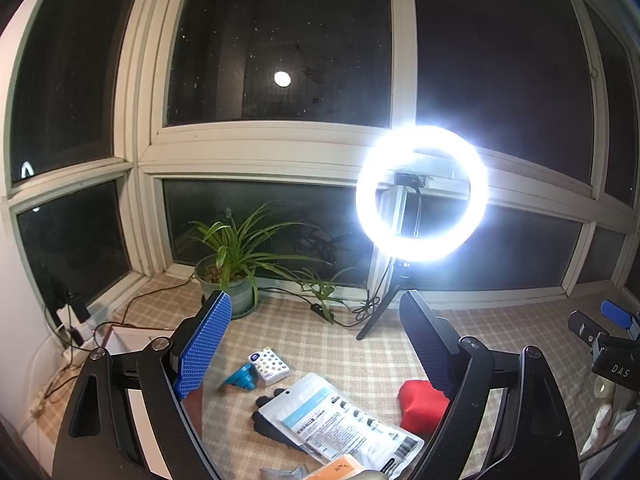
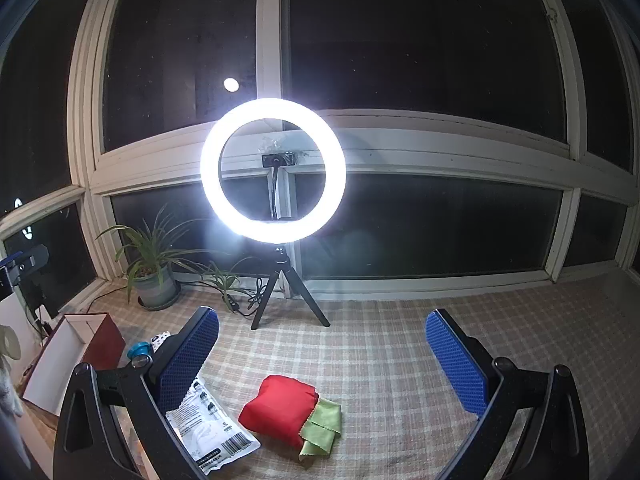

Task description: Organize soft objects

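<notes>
Soft red pouch [image 2: 282,410] sits plump and creased on the checked cloth of the bench [image 2: 400,352], well in front of the ring light [image 2: 273,168] on its tripod. Its fabric is bright red and puffed like a small cushion, and one end lies on a folded green cloth [image 2: 325,426] with zigzag edges. Just beside the pouch, on the side toward the potted plant [image 2: 154,264], lies a flat printed plastic packet [image 2: 208,428]. In the left wrist view that packet covers part of a black glove [image 1: 272,420], and a blue object [image 1: 242,378] and a small patterned white pack [image 1: 270,364] lie nearer the ring light. A red box [image 2: 76,356] with a white inside stands open below the plant. Left tool [image 1: 320,344] is spread to its widest, nothing between its blue pads. Right tool [image 2: 322,356] is likewise wide open and empty, the pouch lying low between its fingers but untouched.
</notes>
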The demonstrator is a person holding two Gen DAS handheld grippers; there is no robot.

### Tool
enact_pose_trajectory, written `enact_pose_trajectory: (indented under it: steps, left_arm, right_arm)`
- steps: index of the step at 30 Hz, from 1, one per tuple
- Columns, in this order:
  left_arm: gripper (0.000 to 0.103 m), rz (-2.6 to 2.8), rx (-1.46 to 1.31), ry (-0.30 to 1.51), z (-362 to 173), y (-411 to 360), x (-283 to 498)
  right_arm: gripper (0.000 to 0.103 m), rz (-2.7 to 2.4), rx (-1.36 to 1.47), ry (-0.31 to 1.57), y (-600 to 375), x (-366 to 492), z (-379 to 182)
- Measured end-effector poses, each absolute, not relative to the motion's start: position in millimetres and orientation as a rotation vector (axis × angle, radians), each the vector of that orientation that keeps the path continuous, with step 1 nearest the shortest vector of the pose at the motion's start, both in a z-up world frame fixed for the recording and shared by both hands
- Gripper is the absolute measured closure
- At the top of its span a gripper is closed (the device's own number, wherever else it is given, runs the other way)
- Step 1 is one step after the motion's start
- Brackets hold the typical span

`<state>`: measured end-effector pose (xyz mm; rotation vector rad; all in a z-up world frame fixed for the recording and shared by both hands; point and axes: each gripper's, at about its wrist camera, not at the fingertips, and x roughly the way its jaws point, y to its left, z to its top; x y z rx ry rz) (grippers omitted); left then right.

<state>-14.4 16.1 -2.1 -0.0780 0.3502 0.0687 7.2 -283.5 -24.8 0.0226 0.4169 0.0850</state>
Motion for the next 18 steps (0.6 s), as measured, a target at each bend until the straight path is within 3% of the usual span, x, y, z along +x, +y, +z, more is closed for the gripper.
enact_pose_trajectory:
  steps: [18]
  left_arm:
    - [0.017,0.061,-0.077,0.356,-2.3,13.3,-12.4]
  right_arm:
    - [0.000,0.077,-0.005,0.407,-278.7,7.2,-24.3]
